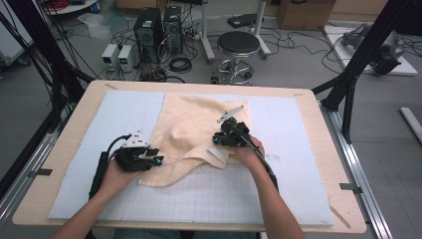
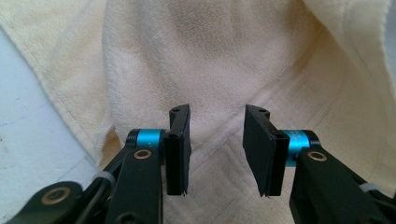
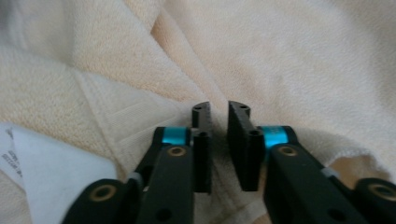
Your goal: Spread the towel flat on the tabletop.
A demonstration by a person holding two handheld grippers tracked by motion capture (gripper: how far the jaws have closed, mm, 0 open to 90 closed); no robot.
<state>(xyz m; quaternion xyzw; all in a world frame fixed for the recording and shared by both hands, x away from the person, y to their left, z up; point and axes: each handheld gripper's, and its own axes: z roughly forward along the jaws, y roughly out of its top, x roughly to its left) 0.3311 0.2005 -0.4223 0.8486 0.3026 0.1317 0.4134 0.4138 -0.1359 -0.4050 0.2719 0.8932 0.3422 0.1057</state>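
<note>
While both grippers (image 1: 158, 160) (image 1: 217, 140) gape empty, the rumpled towel (image 1: 191, 129) lies lengthwise away from the person.

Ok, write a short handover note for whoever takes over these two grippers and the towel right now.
Left tool: jaws open, nothing between them, poised over the near left part of the cream terry towel.
Right tool: jaws apart by a narrow gap, no cloth pinched, by the towel's white care label.
Towel: rumpled on the pale blue mat, its near edge partly turned over.
Done: some gathering of the near edge, by the look of it.
Left: probably regrip both near corners and finish the fold or flattening.
</note>
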